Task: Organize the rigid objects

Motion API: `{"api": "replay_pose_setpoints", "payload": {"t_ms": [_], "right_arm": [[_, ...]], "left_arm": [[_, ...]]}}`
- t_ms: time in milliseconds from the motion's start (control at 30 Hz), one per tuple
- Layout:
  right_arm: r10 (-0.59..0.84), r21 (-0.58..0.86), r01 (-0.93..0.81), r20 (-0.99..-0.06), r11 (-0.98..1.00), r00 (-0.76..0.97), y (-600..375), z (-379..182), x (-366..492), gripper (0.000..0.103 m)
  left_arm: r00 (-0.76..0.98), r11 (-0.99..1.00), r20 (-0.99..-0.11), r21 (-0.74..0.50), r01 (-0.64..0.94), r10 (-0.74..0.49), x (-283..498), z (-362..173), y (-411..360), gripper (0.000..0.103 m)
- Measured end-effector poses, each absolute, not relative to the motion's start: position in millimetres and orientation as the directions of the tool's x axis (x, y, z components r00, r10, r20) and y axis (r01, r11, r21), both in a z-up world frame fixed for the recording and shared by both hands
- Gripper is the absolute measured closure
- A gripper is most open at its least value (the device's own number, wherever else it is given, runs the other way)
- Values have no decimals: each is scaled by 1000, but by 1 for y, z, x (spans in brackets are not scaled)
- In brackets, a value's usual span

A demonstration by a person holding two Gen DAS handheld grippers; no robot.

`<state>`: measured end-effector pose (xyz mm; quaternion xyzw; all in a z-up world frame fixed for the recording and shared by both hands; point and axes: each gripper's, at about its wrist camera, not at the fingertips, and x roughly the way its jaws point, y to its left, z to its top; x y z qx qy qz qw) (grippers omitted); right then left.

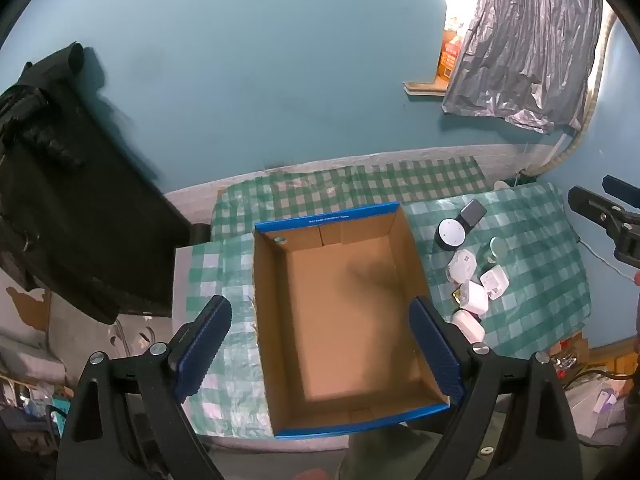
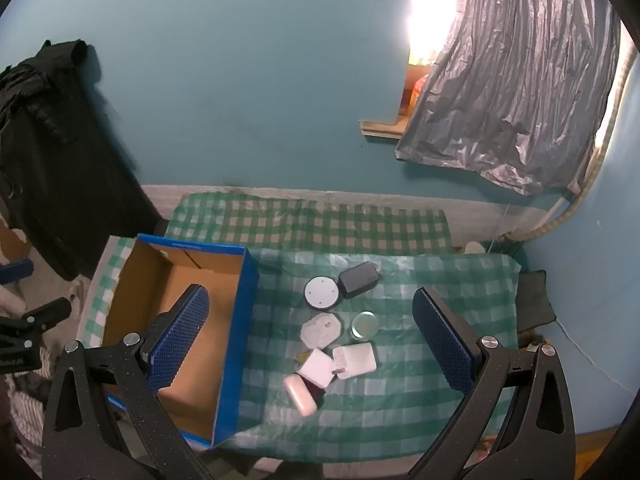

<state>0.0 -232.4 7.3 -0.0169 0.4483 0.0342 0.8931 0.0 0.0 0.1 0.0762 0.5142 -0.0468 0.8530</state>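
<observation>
Green checkered cloth (image 2: 400,400) over table, teal wall (image 2: 240,80) behind.

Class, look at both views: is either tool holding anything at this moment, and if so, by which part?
Nothing is held. The left tool hangs open over the cardboard box; the right tool hangs open above the small objects on the checked cloth.

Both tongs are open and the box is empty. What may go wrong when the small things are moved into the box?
1. The items lie packed together: the white square case touches the pink oval case, so a grasp may knock its neighbours.
2. The wrinkled checkered cloth may snag or slide.
3. The cardboard box may shift if bumped.
</observation>
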Motion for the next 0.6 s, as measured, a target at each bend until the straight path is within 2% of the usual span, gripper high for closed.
{"api": "replay_pose_setpoints", "payload": {"t_ms": [600], "right_arm": [[47,2,-77,-805,997,592,-233,3,0,1]], "left_arm": [[461,984,-887,67,164,-16,0,-1,-4,12]]}}
